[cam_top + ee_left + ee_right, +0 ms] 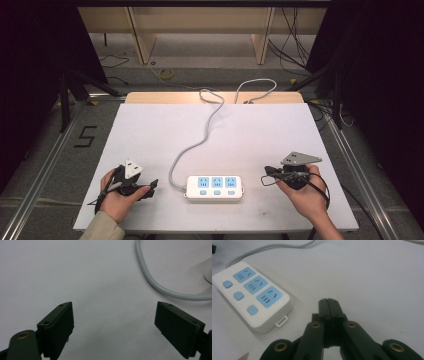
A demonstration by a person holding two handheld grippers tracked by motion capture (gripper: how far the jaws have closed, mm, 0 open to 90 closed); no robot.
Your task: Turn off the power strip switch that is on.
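A white power strip (214, 187) lies flat on the white bench (250, 135), near its front edge and midway between two hand-held grippers. Seen from above, the left gripper (152, 185) rests at the strip's nine o'clock and the right gripper (266, 172) at its three o'clock, both apart from it and pointing inward toward it. This flanking position suggests the person is readying both tools to work on the strip from either side. In the left gripper view the fingers (60, 325) stand wide apart with nothing between them, only bare bench and a curve of the strip's grey cord (160, 287) at about one o'clock. In the right gripper view the fingers (329, 306) are pressed together, empty, with the strip sitting at about ten o'clock from their tips. The strip is a rounded white rectangle with three pale blue socket faces (256, 284) in a row, each paired with a small blue square button (238, 295), and a small mounting tab at one end. Its cord (200, 135) leaves the left end and snakes toward twelve o'clock, looping over the bench's far edge. The strip lies level and unobstructed, so it probably can be reached cleanly from both ends.
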